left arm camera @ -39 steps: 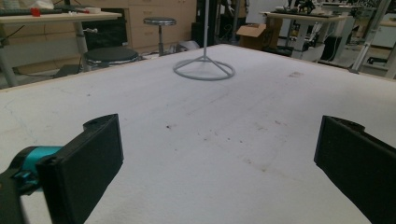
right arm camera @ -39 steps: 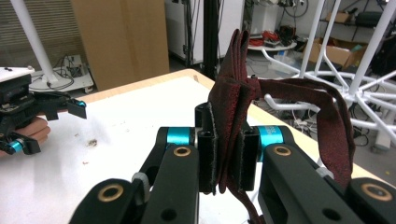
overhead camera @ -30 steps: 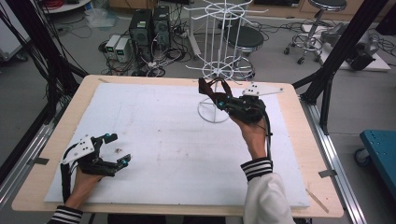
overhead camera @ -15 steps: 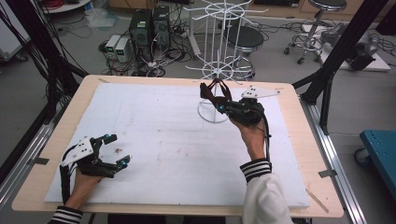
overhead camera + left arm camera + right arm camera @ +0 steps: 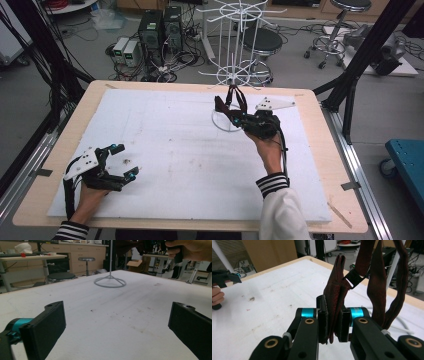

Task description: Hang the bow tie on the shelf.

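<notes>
My right gripper (image 5: pixel 223 107) (image 5: pixel 333 326) is shut on a dark red fabric bow tie (image 5: pixel 235 100) (image 5: pixel 337 292). Its neck strap, with a black clip (image 5: pixel 353 277), loops up beside the jaws. The tie hangs just above the base ring of a white wire rack (image 5: pixel 234 45), close to the rack's pole. My left gripper (image 5: pixel 125 160) (image 5: pixel 116 327) rests low at the near left of the white board (image 5: pixel 170 150), jaws wide open with nothing between them. In the left gripper view the rack's base ring (image 5: pixel 110 283) stands far ahead, and the other hand (image 5: pixel 190 250) holds the tie above it.
The white board lies on a wooden table (image 5: pixel 320 150). The rack's lower arms (image 5: pixel 235 77) spread out over the far table edge. Beyond the table are computer cases (image 5: pixel 160 30), stools (image 5: pixel 262 42) and black frame posts (image 5: pixel 360 60).
The right hand has come down a little toward the board with the tie still gripped. The left hand has stayed where it was.
</notes>
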`<state>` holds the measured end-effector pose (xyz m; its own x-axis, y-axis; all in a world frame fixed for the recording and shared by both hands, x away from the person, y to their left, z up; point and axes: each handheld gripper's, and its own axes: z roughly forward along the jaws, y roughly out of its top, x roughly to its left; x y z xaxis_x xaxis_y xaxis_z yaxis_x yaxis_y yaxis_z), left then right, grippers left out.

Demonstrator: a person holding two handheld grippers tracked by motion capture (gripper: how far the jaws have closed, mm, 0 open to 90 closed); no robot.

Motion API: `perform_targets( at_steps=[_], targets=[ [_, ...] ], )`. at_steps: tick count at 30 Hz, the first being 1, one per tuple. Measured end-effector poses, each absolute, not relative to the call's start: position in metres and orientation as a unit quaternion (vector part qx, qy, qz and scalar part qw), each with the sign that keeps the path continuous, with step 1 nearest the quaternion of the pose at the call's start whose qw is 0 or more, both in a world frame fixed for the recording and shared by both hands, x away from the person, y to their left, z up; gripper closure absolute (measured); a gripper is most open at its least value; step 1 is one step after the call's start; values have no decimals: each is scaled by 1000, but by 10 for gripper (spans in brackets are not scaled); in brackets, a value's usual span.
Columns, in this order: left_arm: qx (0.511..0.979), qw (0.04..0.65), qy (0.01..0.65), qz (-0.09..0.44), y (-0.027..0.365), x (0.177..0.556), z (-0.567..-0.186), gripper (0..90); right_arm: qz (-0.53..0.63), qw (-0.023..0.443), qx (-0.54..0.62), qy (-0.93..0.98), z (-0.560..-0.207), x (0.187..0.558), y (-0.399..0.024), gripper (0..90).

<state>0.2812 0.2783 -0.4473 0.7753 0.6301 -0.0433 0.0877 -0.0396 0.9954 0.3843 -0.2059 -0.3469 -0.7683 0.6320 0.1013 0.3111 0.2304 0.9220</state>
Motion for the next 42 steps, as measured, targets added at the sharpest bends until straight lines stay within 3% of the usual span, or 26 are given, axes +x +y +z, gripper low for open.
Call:
perform_targets(
  at_steps=[8,11,14,20,22,24,36,42],
  targets=[
    [682,646,265,218,279,281,-449,17,537,153,308,770,-349,386,-205,824],
    [676,649,269,222,280,280,-450,17,534,152,310,772,-350,386,-205,776],
    [676,648,268,228,280,279,-450,17,537,155,311,768,-350,386,-204,604],
    [672,650,268,232,280,279,-451,17,519,191,311,773,-348,377,-195,100],
    [671,650,270,232,280,278,-451,17,524,191,304,772,-348,372,-194,92],
    [670,651,270,232,280,278,-451,17,541,190,298,763,-347,367,-196,9],
    [668,651,273,236,280,278,-451,17,558,232,297,740,-349,323,-233,8],
    [666,652,270,241,280,277,-451,17,578,250,301,716,-368,300,-257,8]
  ],
)
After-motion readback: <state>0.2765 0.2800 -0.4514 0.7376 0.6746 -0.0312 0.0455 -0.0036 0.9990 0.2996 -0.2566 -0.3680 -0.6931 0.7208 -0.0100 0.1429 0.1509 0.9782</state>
